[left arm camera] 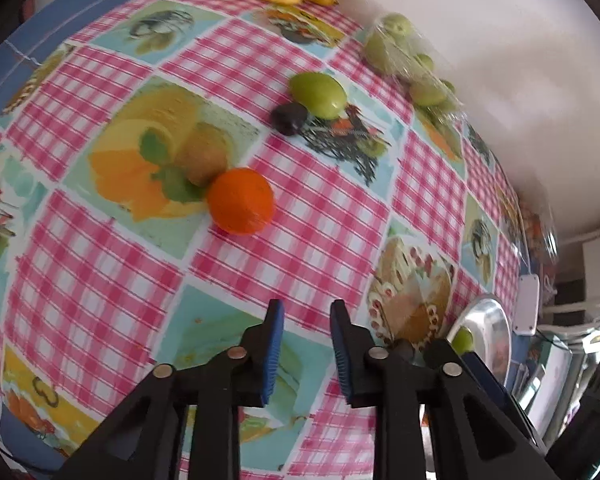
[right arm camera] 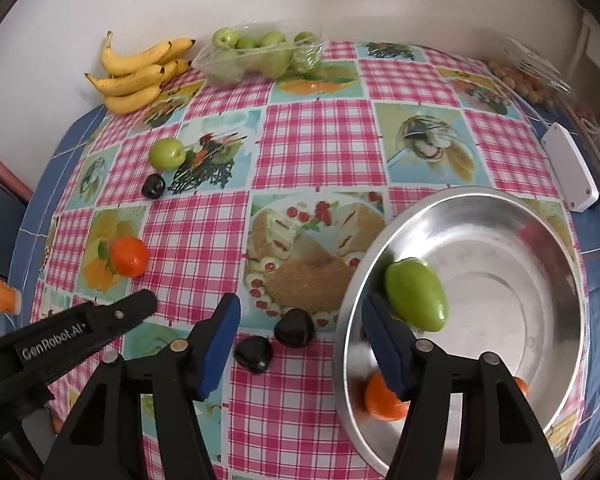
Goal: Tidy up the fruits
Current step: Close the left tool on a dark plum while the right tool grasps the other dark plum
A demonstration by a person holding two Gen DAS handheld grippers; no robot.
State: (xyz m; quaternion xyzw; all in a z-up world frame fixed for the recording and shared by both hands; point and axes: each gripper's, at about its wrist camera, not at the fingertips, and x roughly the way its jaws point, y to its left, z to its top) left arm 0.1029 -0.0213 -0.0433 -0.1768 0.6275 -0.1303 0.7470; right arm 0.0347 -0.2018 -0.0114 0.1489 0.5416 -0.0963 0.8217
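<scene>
Centring the empty, slightly parted left gripper (left arm camera: 306,316) over the orange (left arm camera: 241,201) demands wider jaws first; the right gripper (right arm camera: 300,316) hangs half-open, empty

The right gripper (right arm camera: 300,328) hangs with jaws apart and empty over the near edge of the table (right arm camera: 320,148). In the steel bowl (right arm camera: 560,260) at the near right lie a green fruit (right arm camera: 418,294) and an orange (right arm camera: 382,400) (partly hidden). Two dark plums (right arm camera: 274,340) sit just left of the bowl.
</scene>
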